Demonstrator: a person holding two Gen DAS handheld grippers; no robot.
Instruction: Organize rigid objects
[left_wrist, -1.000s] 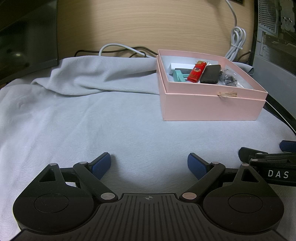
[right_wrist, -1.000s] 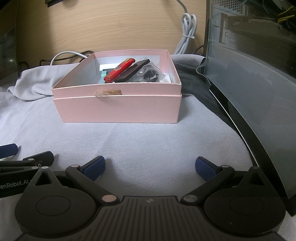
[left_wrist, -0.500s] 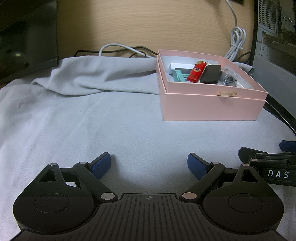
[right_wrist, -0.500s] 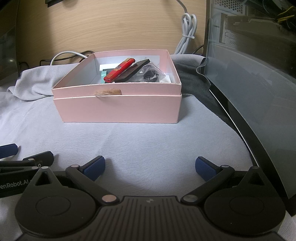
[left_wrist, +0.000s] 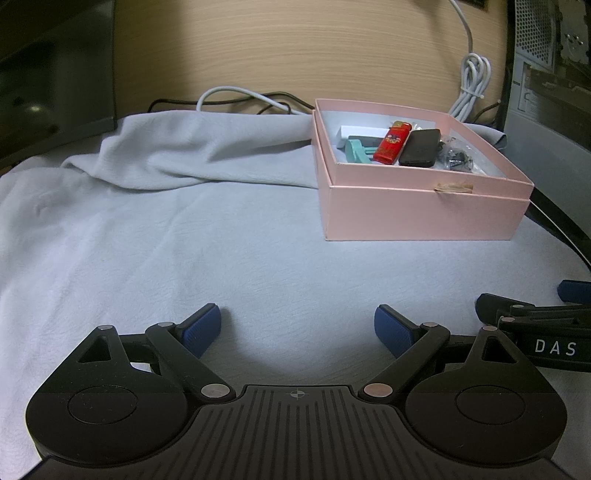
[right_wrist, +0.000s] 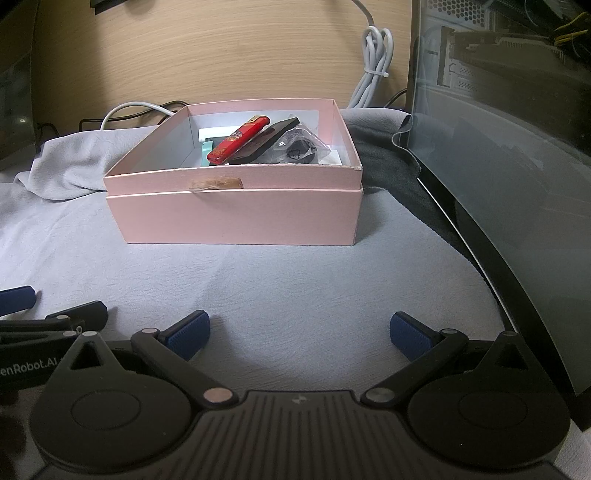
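Note:
A pink box (left_wrist: 424, 214) (right_wrist: 236, 221) sits on the grey cloth, at the right in the left wrist view and centred in the right wrist view. Inside lie a red lighter (left_wrist: 391, 147) (right_wrist: 238, 143), a black flat case (left_wrist: 421, 147) (right_wrist: 264, 142), a teal piece (left_wrist: 356, 150), a white block (left_wrist: 360, 132) and a clear bag of dark parts (left_wrist: 456, 157) (right_wrist: 301, 146). My left gripper (left_wrist: 297, 326) is open over bare cloth, well short of the box. My right gripper (right_wrist: 299, 332) is open too, nothing between its fingers.
Grey cloth (left_wrist: 184, 240) covers the table, bunched at the back left. White and black cables (left_wrist: 236, 96) run along the wooden wall. A coiled white cord (right_wrist: 373, 74) hangs behind the box. A dark curved panel (right_wrist: 498, 184) rises at the right.

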